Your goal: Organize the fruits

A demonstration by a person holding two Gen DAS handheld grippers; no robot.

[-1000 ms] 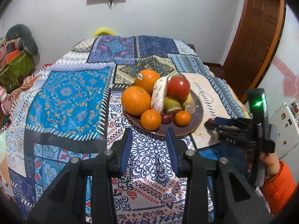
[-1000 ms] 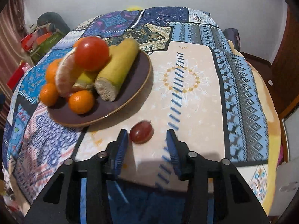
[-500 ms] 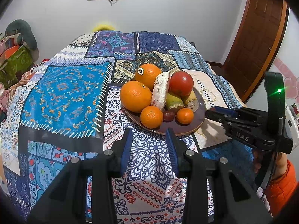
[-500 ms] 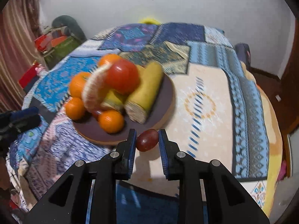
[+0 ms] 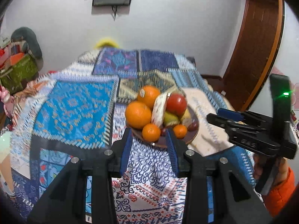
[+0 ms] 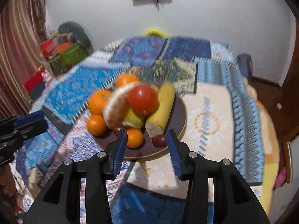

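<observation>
Both grippers stand with jaws spread and nothing between them. Seen from its own camera, the right gripper hovers over the near rim of the dark plate. A small dark red fruit lies on the plate at about five o'clock, touching the cut end of the long yellow fruit and just beside a small orange. The left gripper hangs at the plate's six o'clock edge, above the patterned cloth, empty too.

Fruit on the plate is heaped: a red tomato sits on top of the pile, with a pale peeled wedge leaning at its nine o'clock side and larger oranges behind.

As a judgement, the pile is the risk. The tomato is perched high, so a knock from either gripper could roll it, and the small red fruit rests close to the rim, where a nudge could send it onto the cloth. Both views are blurred, so exact contacts are uncertain.
</observation>
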